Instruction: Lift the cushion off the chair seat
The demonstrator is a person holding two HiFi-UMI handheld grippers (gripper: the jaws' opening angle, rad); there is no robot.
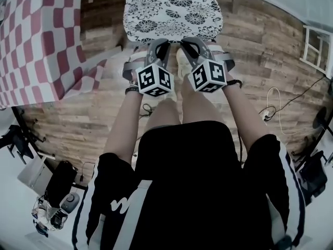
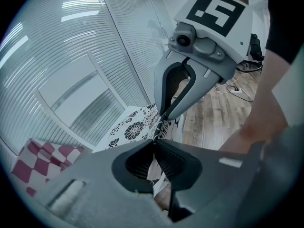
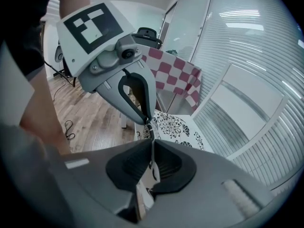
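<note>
**Both tools clamped on the flowered cushion's near edge**

At your far left a soft cloth in red and white checks (image 1: 36, 40) drapes over something bulky, and its squares bend with the folds. Next comes your left tool (image 1: 160, 41). Its grey curved jaws are closed together on the cushion (image 1: 174, 9), and its own view shows a thin fold of the printed fabric nipped between the ribbed black pads.

The cushion is a flat, roughly square pad with rounded corners, in white cloth covered with black line-drawn flowers. It lies straight ahead of you, beyond both tools, with its near edge in their grip. You cannot tell from these views whether it rests on the chair seat or hangs clear of it.

Your right tool (image 1: 186, 39) sits just beside the left one. It too is clamped on that same near edge, with fabric pressed flat between its pads. Under everything runs a floor of worn brown wooden planks (image 1: 260, 51). Off to your right a thin white cable (image 1: 269, 110) loops across the boards.
</note>
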